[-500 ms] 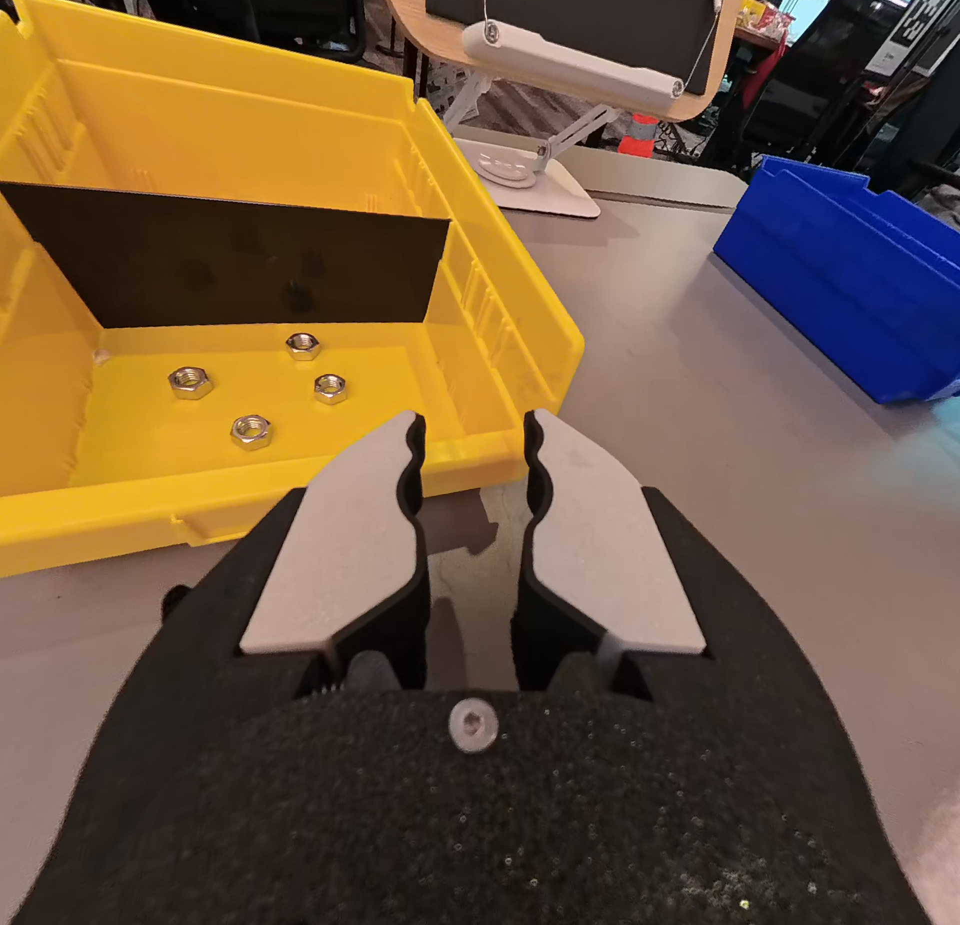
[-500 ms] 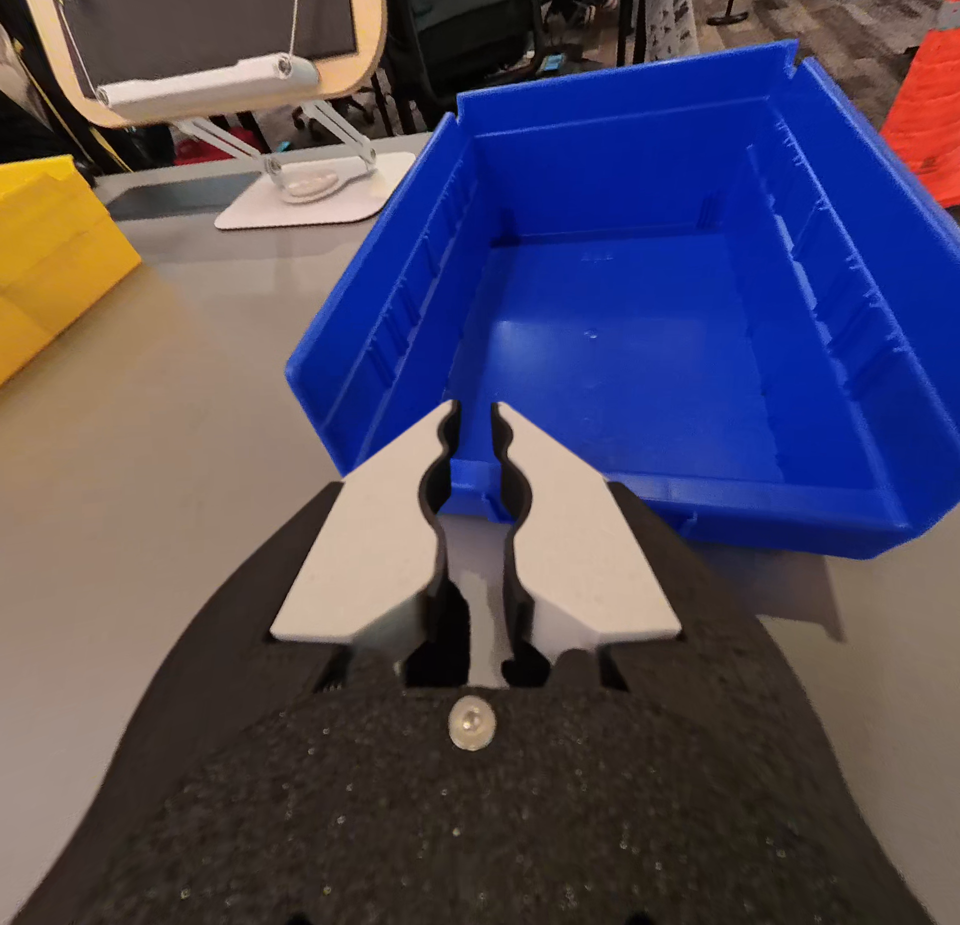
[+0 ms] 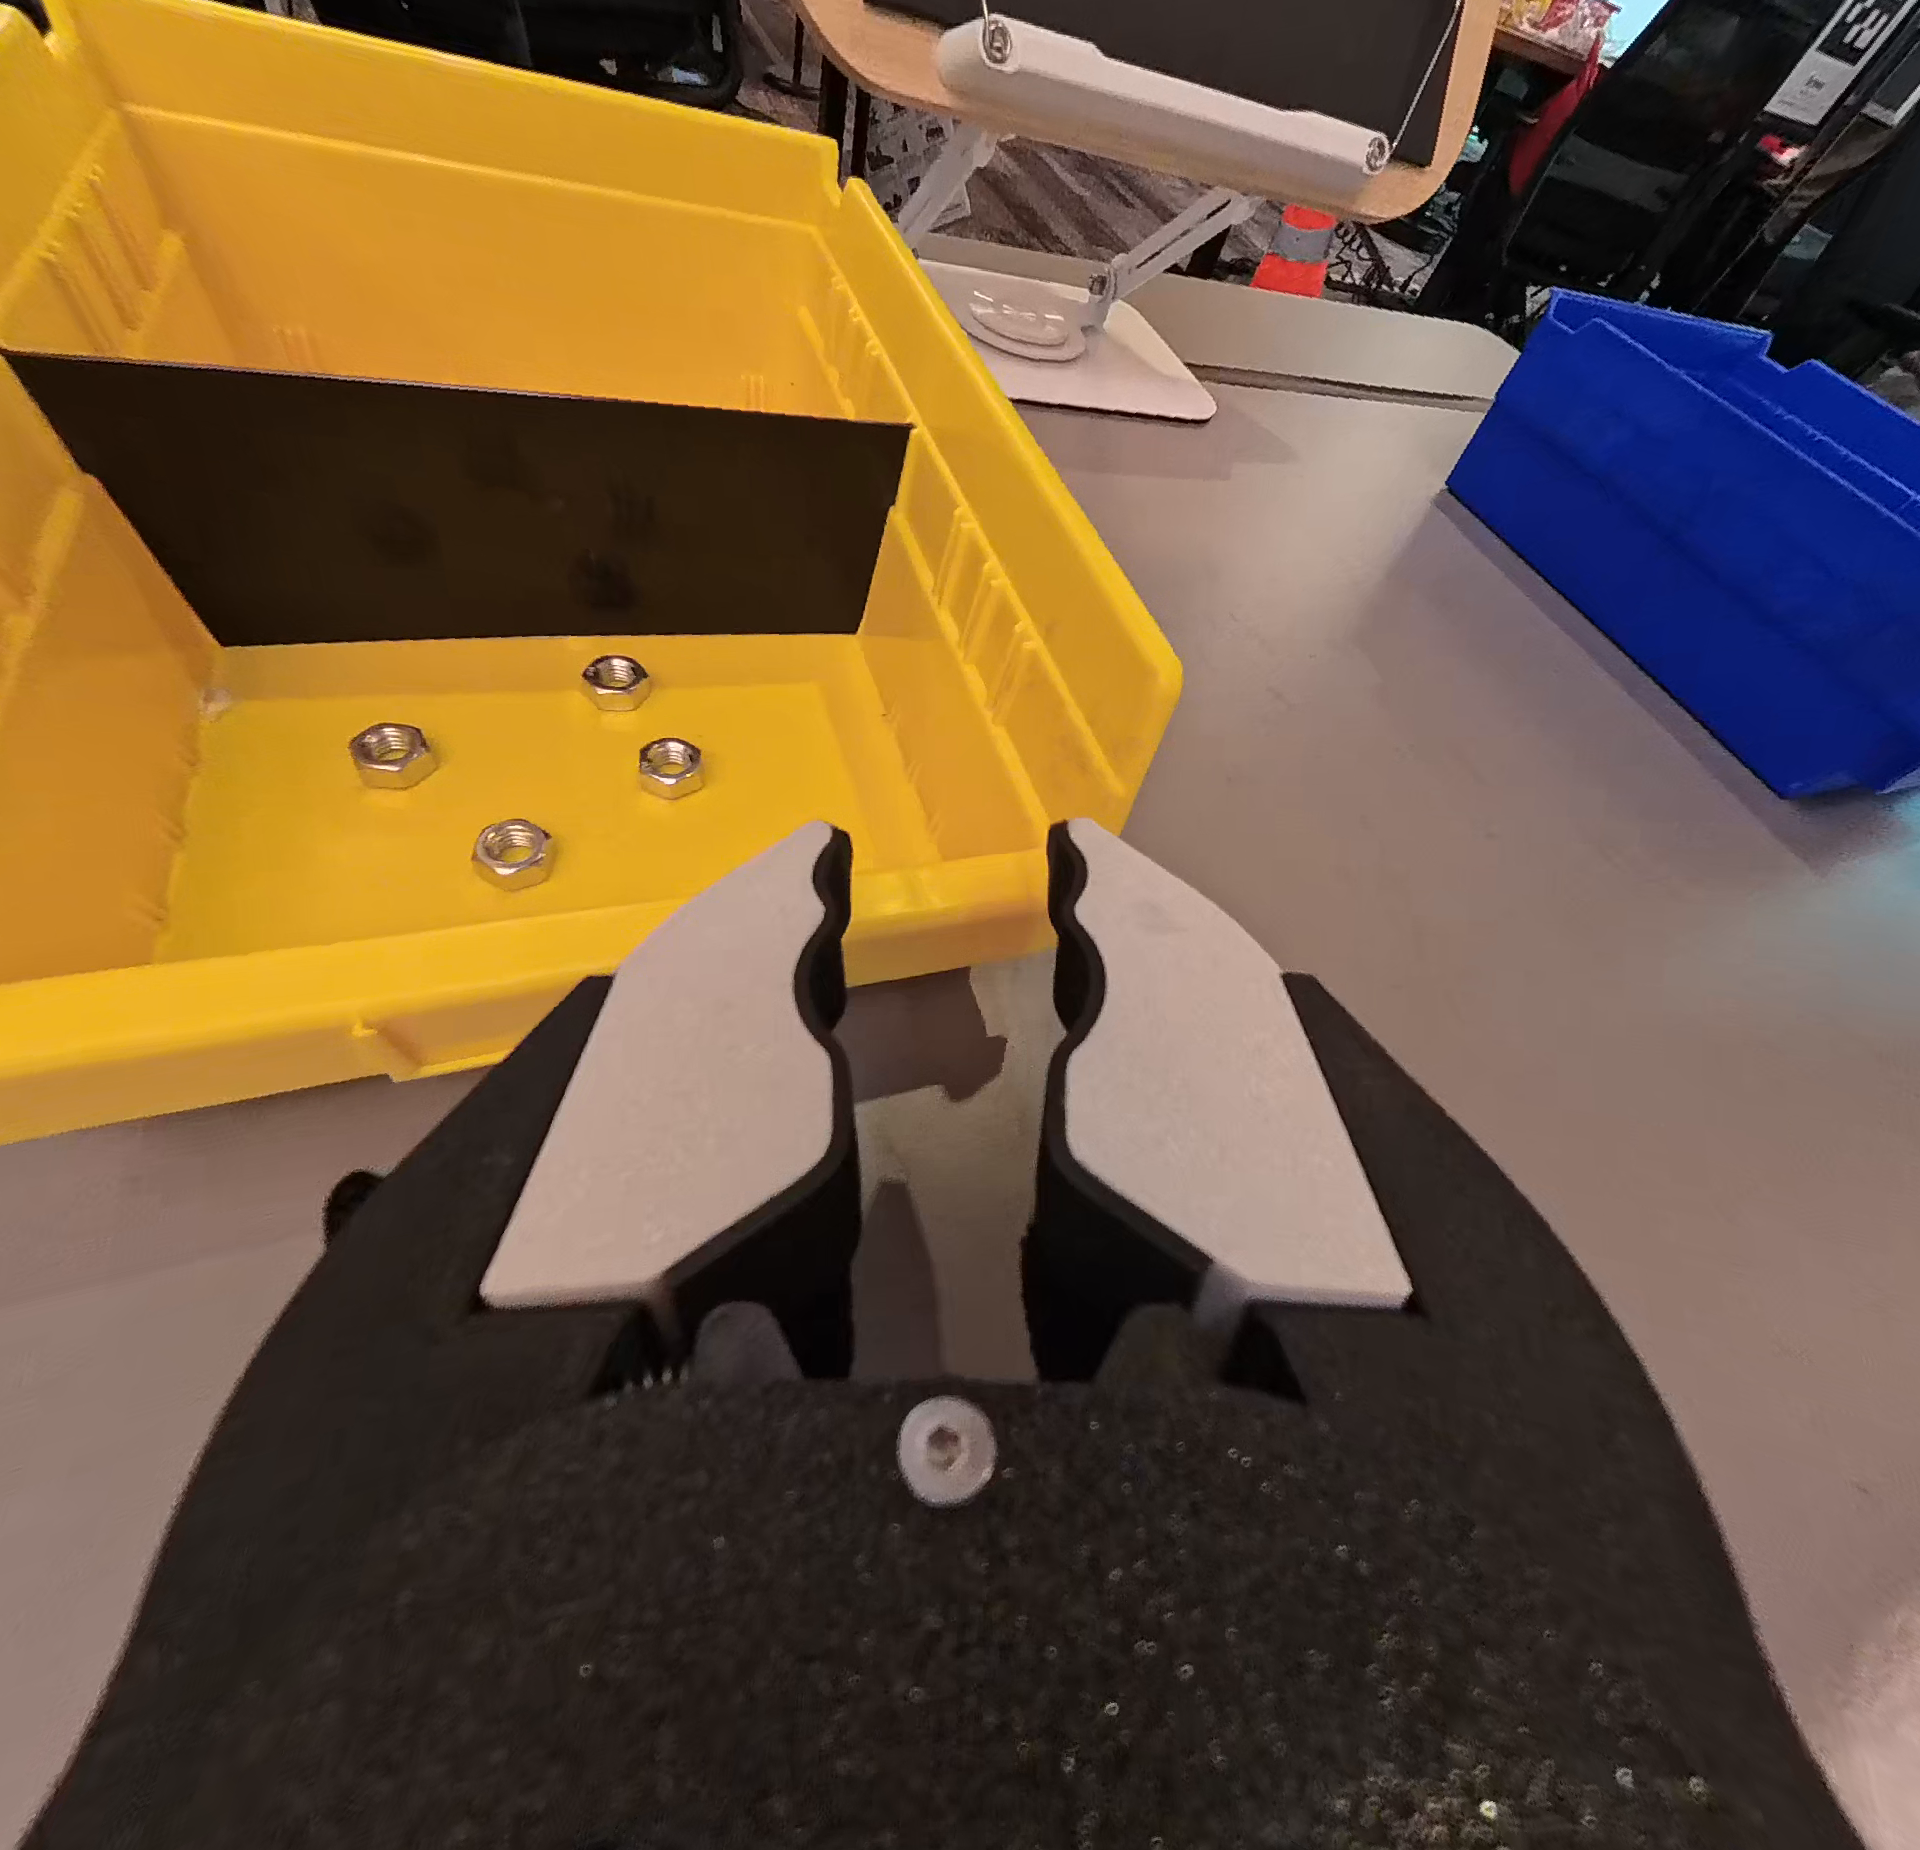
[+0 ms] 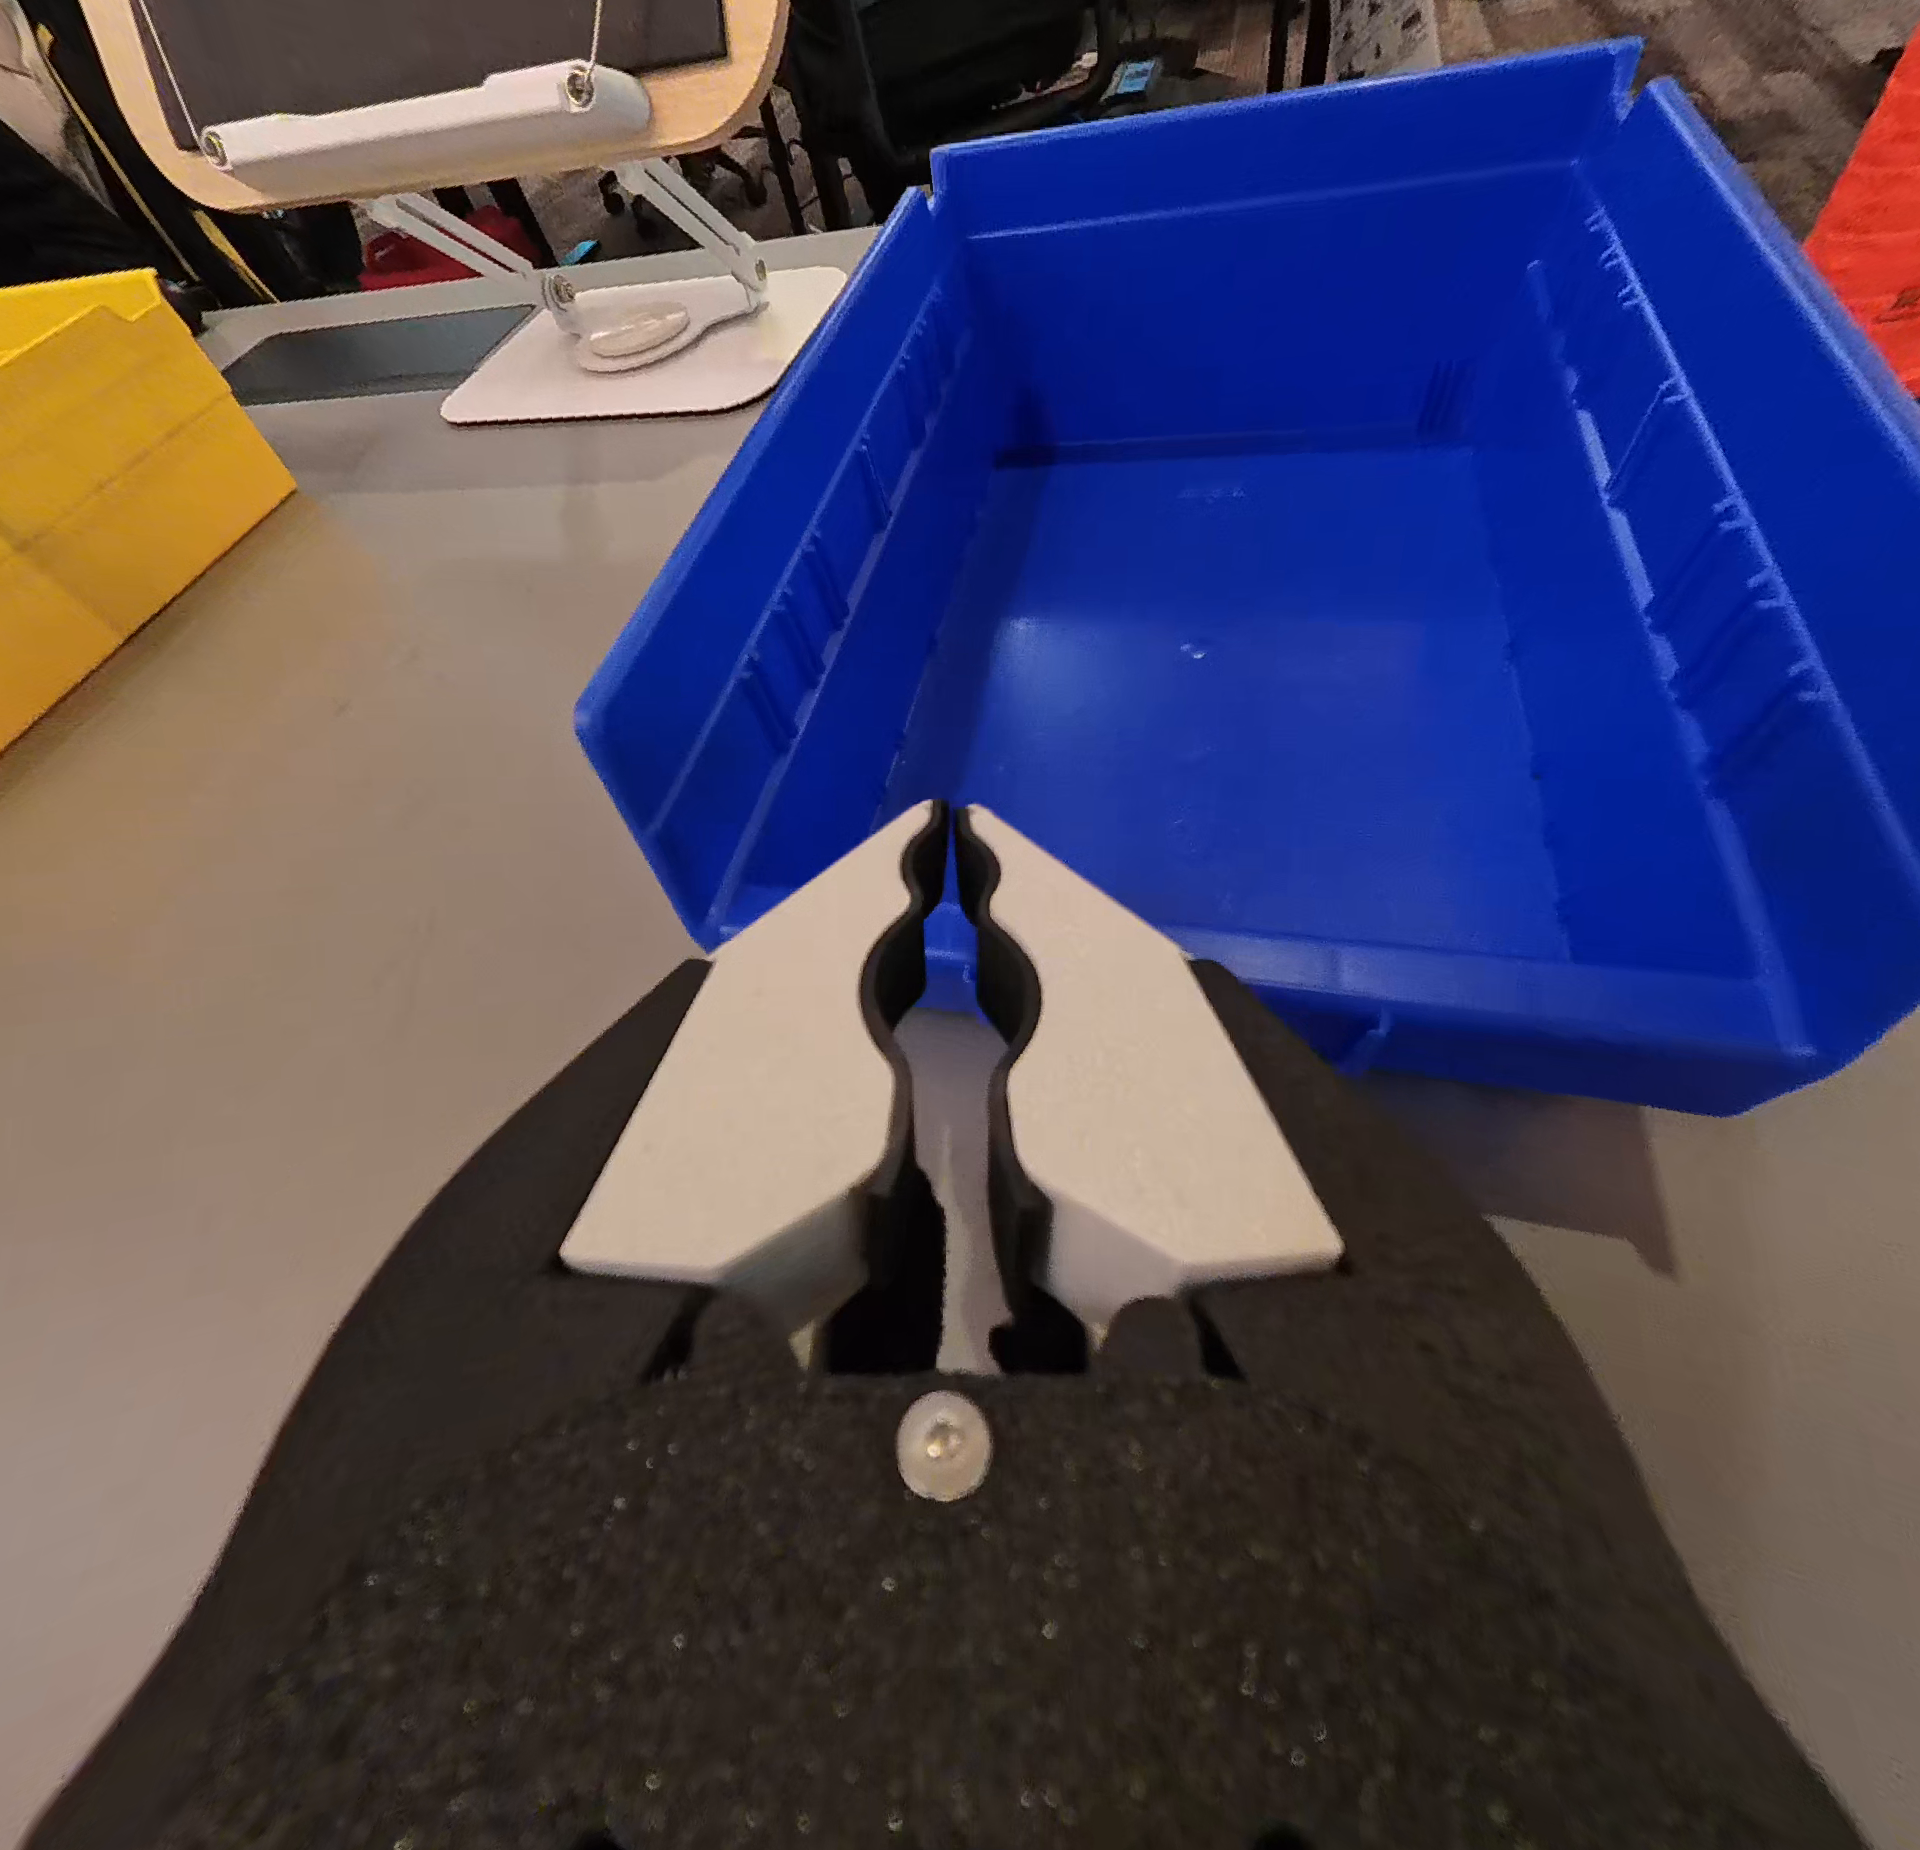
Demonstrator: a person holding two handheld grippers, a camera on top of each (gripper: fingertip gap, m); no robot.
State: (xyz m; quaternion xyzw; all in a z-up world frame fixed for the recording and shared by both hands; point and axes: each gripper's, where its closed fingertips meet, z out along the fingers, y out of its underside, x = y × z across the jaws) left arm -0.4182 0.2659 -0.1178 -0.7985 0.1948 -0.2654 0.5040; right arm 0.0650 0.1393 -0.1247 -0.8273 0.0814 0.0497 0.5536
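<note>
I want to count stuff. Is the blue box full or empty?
Empty. The right wrist view looks straight into the blue box, and only its bare blue floor and ribbed walls show; nothing lies inside it.

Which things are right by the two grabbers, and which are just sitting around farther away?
By the grabbers:
- left gripper, open, at the yellow bin
- four nuts in that bin, before a black divider
- right gripper, shut with nothing in it, at the blue bin

Farther off:
- white stand
- orange cone
- grey table
</note>
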